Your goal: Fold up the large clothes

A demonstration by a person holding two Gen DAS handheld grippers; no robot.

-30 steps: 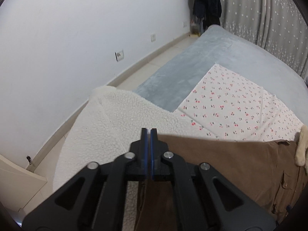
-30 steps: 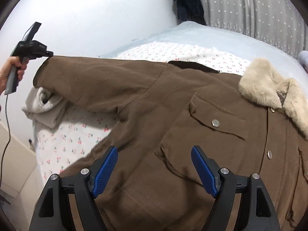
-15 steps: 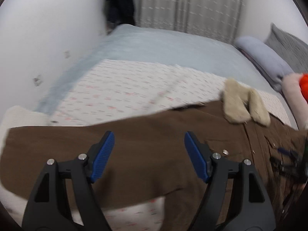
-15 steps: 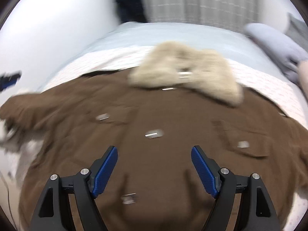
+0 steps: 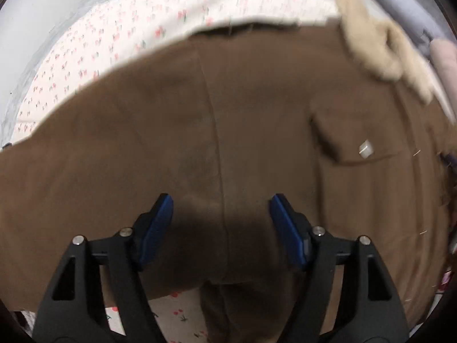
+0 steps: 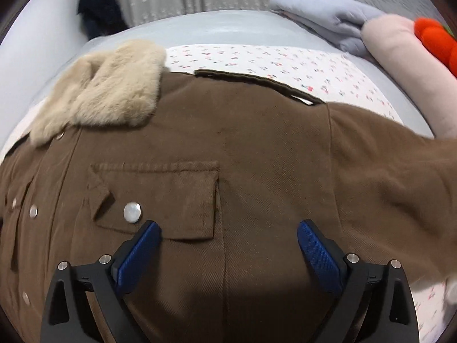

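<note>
On a bed (image 6: 217, 28) with a cherry-print sheet (image 6: 285, 63), a brown jacket (image 6: 257, 157) lies spread; above it hover the left tool (image 5: 221, 223), spread, and the right tool (image 6: 228, 245), just widened, both empty.

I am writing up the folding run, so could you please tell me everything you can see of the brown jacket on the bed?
The brown jacket lies spread front-up on a white floral sheet over the bed. Its cloth looks like fine twill or corduroy. It has a beige fur collar, a flapped chest pocket with a silver snap, more snaps along the front, and sleeves stretched out to either side. The left gripper and right gripper hang above it with open jaws, gripping nothing.
</note>
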